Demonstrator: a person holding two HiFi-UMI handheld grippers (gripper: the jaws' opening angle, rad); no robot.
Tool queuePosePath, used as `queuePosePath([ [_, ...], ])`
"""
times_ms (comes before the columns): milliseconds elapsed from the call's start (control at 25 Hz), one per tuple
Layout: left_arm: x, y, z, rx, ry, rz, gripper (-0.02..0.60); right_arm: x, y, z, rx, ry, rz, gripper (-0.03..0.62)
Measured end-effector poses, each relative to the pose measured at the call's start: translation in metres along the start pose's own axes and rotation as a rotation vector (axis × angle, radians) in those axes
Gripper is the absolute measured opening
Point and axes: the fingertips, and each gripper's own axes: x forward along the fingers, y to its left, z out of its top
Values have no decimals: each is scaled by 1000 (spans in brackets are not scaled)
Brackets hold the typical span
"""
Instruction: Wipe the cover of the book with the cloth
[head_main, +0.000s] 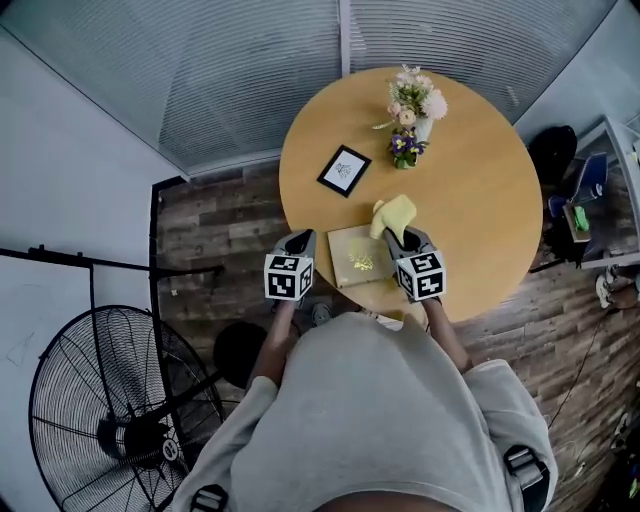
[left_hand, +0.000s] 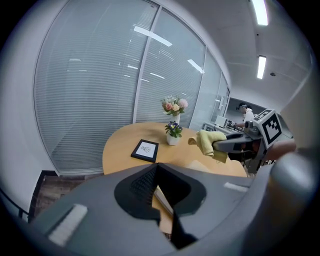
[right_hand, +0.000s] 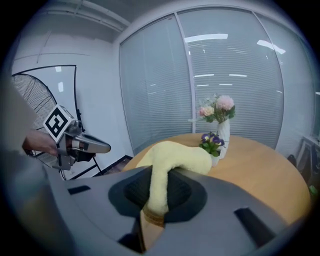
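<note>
Head view looks down on a round, pale wooden table that stands on a dark plank floor beside a glass wall with closed blinds. A large black pedestal fan stands on the floor at the person's left. On the far side of the table are a white vase of pink and cream flowers, a small pot of purple flowers just in front of it, and a black-framed picture lying flat. The book lies at the near edge of the table, between the two grippers. Its pale cover carries a gold mark too small to read. The right gripper grips the yellow cloth, which is bunched over the book's far right corner; whether it touches the cover cannot be told. The right gripper view shows the cloth running down between the jaws. The left gripper is at the table edge just left of the book. Its jaws are drawn together and hold nothing. Each gripper's cube bears black-and-white square markers. Strip lights run along the ceiling.
</note>
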Motion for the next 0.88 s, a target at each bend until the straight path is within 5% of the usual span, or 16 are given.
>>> queuePosePath([
  [880,-27,30,4,-19,-34,71,6,26,44,32,-67,-44,85,60],
])
